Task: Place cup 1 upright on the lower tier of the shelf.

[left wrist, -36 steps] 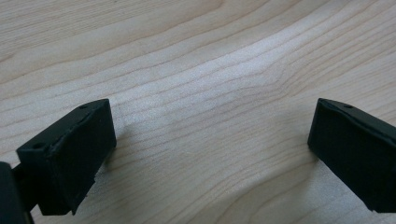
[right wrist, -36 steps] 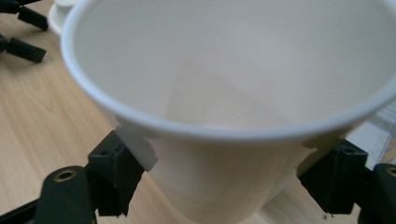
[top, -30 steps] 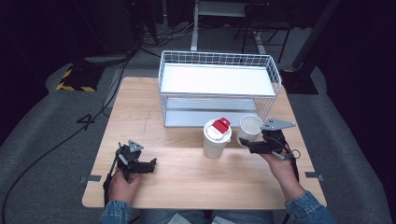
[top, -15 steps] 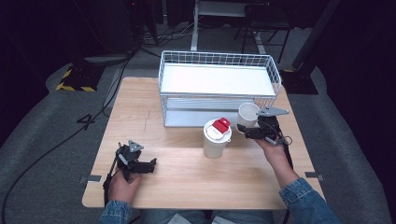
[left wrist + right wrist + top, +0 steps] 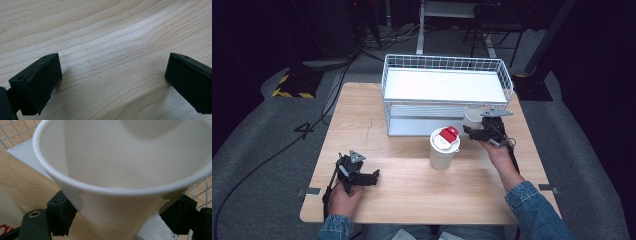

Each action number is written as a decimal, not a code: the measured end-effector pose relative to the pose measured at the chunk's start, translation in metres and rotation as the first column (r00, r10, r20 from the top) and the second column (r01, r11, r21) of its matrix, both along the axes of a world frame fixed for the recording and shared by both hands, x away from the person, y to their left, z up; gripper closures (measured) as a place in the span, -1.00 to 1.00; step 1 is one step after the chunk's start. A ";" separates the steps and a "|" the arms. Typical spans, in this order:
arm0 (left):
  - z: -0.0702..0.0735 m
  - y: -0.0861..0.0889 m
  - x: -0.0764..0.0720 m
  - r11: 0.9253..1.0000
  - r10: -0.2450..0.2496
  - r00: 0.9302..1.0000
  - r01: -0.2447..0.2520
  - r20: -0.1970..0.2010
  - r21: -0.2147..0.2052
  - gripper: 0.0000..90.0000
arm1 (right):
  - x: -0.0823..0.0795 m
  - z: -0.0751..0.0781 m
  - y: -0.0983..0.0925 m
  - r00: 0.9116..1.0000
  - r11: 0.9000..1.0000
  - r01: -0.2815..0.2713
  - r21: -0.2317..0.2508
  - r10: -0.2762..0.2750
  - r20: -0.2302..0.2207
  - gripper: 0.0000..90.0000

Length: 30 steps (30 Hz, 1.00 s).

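High view first, and over at seven o'clock the left claw (image 5: 373,176) sits low on the wooden surface (image 5: 412,185), jaws spread wide with nothing between them but bare grain, as the left gripper view confirms. Moving across to centre: a lidded cup (image 5: 443,148) with a red tab stands upright on the surface, just in front of the wire basket (image 5: 447,65) with its white shelf, up at twelve o'clock. Now to two o'clock, where the right claw (image 5: 472,131) is clamped on an empty white cup (image 5: 472,116), held right beside the basket's front right corner. The right gripper view looks straight into that cup (image 5: 125,170), jaws pressing either side of its wall, wire mesh close behind.

Here's the danger, as I read it: that thin wall could buckle or slip if the squeeze is uneven, and the rim looks near enough to catch the basket wire. The lidded cup, close at the claw's nine o'clock, could be knocked over by a careless swing.
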State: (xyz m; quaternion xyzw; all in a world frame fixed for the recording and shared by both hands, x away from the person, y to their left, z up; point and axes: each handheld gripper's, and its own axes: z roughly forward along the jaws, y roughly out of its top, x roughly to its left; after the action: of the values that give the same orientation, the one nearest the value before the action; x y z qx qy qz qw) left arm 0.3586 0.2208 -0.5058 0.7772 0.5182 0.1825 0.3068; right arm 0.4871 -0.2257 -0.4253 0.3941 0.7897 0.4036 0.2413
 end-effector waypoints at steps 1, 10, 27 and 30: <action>0.000 0.000 0.000 1.000 0.000 1.000 0.000 0.000 0.000 -0.97 | 0.001 -0.001 0.001 1.000 1.000 0.006 -0.001 -0.006 -0.002 -0.49; 0.000 0.000 0.000 1.000 0.000 1.000 0.000 0.000 0.000 -0.97 | 0.015 -0.014 0.002 0.999 0.999 0.048 0.024 -0.048 0.006 -0.49; 0.000 0.000 0.000 1.000 0.000 1.000 0.000 0.000 0.000 -0.97 | 0.030 -0.031 0.009 0.996 0.997 0.078 0.017 -0.079 0.041 -0.49; 0.000 0.000 0.000 1.000 0.000 1.000 0.000 0.000 0.000 -0.97 | 0.032 -0.034 0.010 0.996 0.996 0.084 0.024 -0.085 0.035 -0.49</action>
State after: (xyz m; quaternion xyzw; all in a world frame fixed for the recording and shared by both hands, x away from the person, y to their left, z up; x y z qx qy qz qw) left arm 0.3586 0.2208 -0.5058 0.7773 0.5181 0.1825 0.3068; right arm 0.5192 -0.2160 -0.4595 0.4224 0.7633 0.4089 0.2680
